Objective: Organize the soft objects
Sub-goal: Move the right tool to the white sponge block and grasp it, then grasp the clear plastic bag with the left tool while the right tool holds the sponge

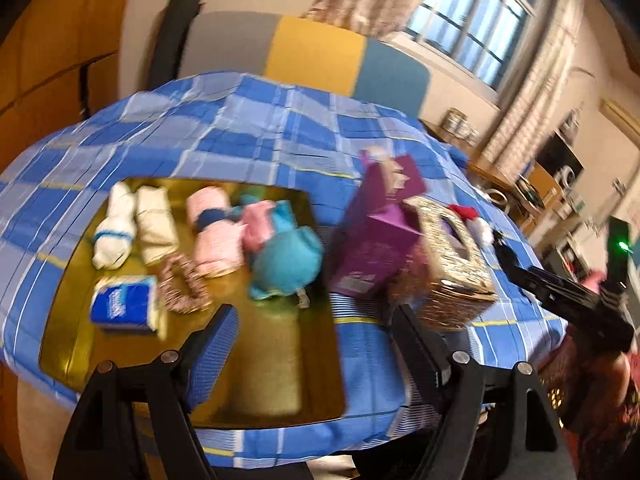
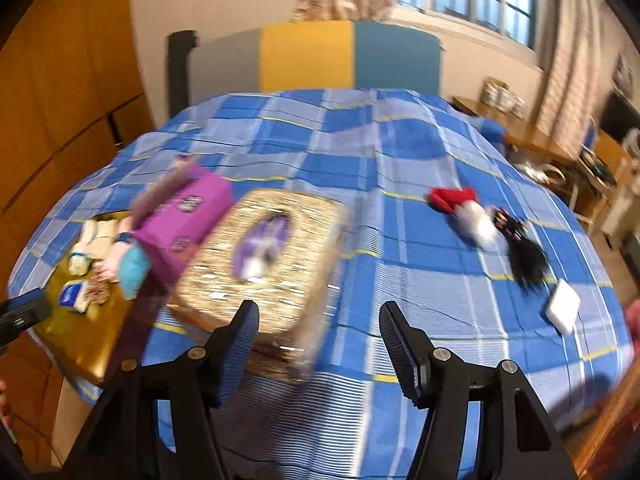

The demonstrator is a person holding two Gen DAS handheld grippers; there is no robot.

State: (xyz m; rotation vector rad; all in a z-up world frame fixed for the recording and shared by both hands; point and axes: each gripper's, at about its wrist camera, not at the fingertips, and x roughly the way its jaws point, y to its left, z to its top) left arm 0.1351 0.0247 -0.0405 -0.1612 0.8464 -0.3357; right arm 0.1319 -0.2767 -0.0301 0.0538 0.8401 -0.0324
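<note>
Both jaws spread, nothing between them. My left gripper (image 1: 312, 344) hangs over the gold tray's (image 1: 272, 380) bare near half; socks (image 1: 114, 232), teal toy (image 1: 286, 260), tissue pack (image 1: 122, 306) fill its far half. My right gripper (image 2: 320, 344) sits above the glitter tissue box (image 2: 260, 256), purple box (image 2: 182, 220) just beside. Santa hat (image 2: 460, 204), black brush (image 2: 522, 252), white pad (image 2: 562, 306) lie near the bed's right edge; checked sheet (image 2: 400, 148) between is open.

Left tongs (image 1: 308, 344) and right tongs (image 2: 318, 340) both agape, empty, angled downward.
</note>
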